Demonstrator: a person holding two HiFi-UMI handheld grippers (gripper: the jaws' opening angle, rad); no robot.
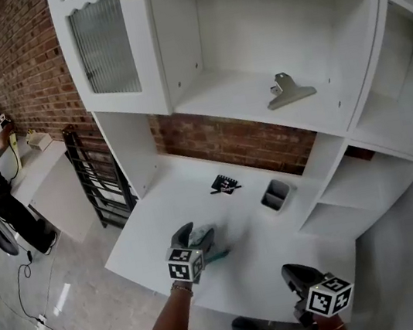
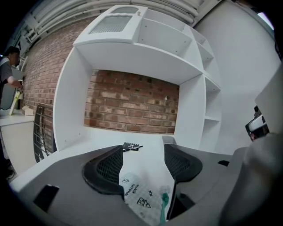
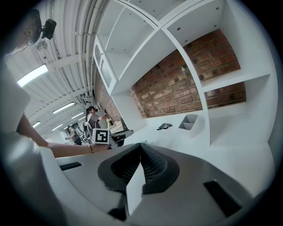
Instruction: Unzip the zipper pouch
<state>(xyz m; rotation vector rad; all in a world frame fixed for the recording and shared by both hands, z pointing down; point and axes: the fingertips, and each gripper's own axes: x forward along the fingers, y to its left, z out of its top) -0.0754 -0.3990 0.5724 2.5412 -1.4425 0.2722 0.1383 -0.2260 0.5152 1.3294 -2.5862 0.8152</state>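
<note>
Clip (image 1: 288, 90) sits on shelf (image 1: 226, 96), pouch (image 2: 143, 198) on desk (image 1: 188, 195) below.

1. A red brick wall (image 1: 16, 59) runs along the left and shows behind the furniture.
2. A tall white shelving unit (image 1: 234, 93) with open compartments stands against it; 1 cabinet door (image 1: 102, 48) has ribbed glass.
3. Its white desk top (image 1: 189, 202) juts out below.
4. A black rack (image 1: 95, 179) stands beside the unit, near a low white counter (image 1: 42, 168).
5. The floor (image 1: 82, 314) is pale glossy tile, with cables (image 1: 38, 315) trailing.
6. Strip lights (image 3: 33, 75) glow on the ceiling.

White pouch (image 2: 140, 197), green zipper (image 2: 165, 202)
</note>
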